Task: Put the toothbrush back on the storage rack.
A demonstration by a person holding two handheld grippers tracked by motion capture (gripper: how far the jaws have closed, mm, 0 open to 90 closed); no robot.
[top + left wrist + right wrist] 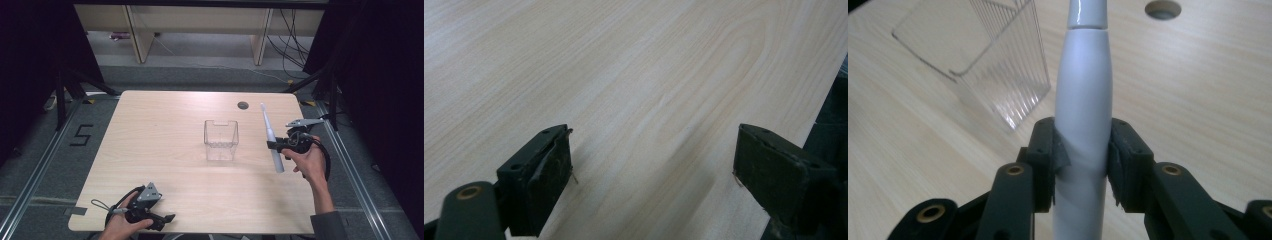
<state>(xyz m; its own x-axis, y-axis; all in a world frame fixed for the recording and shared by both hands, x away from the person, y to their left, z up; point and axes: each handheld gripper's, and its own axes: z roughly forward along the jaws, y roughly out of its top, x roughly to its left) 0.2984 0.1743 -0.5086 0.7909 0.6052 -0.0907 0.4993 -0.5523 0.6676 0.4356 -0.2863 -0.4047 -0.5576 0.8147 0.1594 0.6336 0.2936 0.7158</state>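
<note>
The wooden table [165, 120] holds a clear plastic container [220, 140] at centre frame, empty as far as can be seen. Right of it, the white electric toothbrush [270, 137] is lifted but not yet placed inside. The right gripper [280, 146] clamps its handle; the left gripper [162, 218], lower left, has its jaws apart, holding nothing.

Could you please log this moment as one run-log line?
right gripper: shut on electric toothbrush, lifted right of clear container | left gripper: open, idle near table front edge
</note>
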